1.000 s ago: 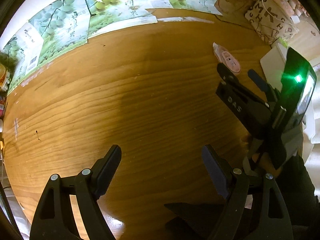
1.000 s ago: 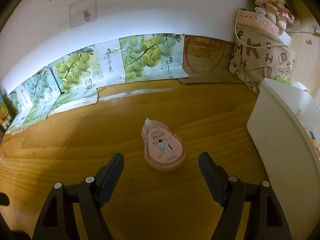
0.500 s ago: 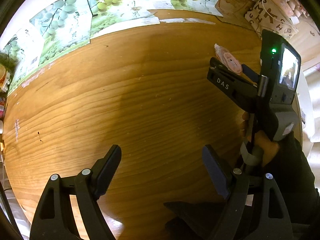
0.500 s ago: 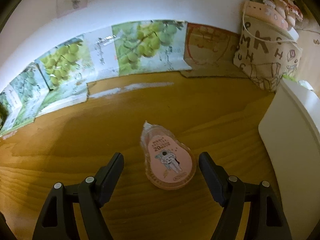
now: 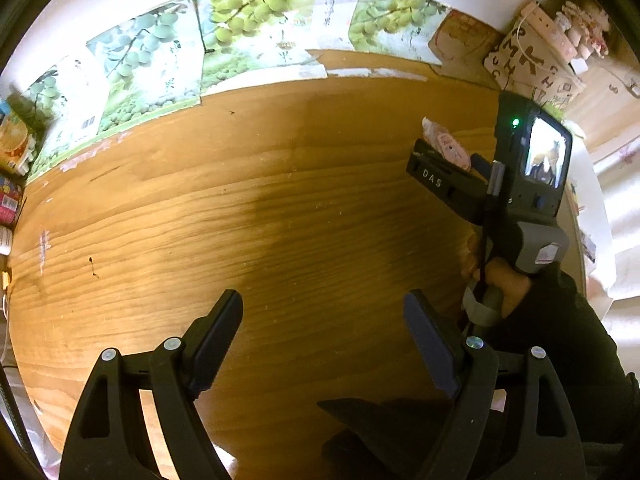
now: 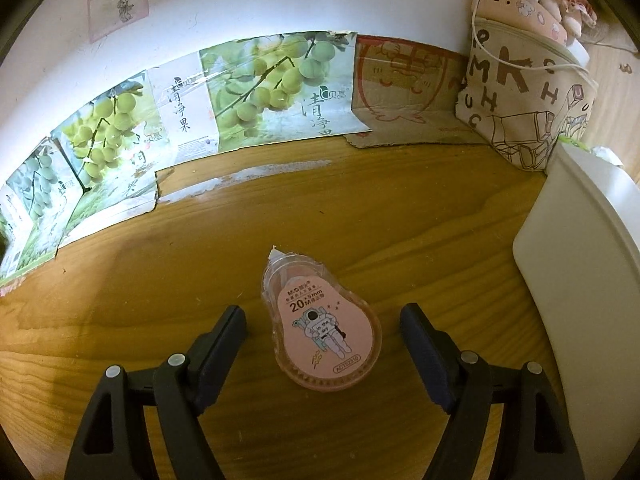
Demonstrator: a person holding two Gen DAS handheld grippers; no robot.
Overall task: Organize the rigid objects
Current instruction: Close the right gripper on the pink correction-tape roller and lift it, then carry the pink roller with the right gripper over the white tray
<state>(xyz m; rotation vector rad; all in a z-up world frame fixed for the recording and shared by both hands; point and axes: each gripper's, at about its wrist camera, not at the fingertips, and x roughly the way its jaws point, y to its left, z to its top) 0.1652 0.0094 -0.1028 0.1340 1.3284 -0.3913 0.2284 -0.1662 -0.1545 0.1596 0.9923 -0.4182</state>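
A pink correction tape dispenser [image 6: 320, 328] with an astronaut label lies flat on the wooden table [image 6: 160, 320]. My right gripper [image 6: 324, 316] hangs open over it, one finger on each side and clear gaps to both pads. In the left wrist view the same dispenser [image 5: 446, 144] shows at the far right, partly hidden behind my right gripper [image 5: 448, 160], which a hand holds there. My left gripper [image 5: 324, 312] stands open above bare wood with nothing between its fingers.
A white bin [image 6: 580, 280] stands close on the right of the dispenser. A lettered fabric pouch [image 6: 520, 92] sits in the back right corner. Grape-printed cardboard [image 6: 260, 80] lines the wall. Small packages [image 5: 12, 152] crowd the table's left edge.
My right gripper has come forward and down, so the dispenser now lies between its fingers. The left wrist view has risen a little. Both grippers stay open.
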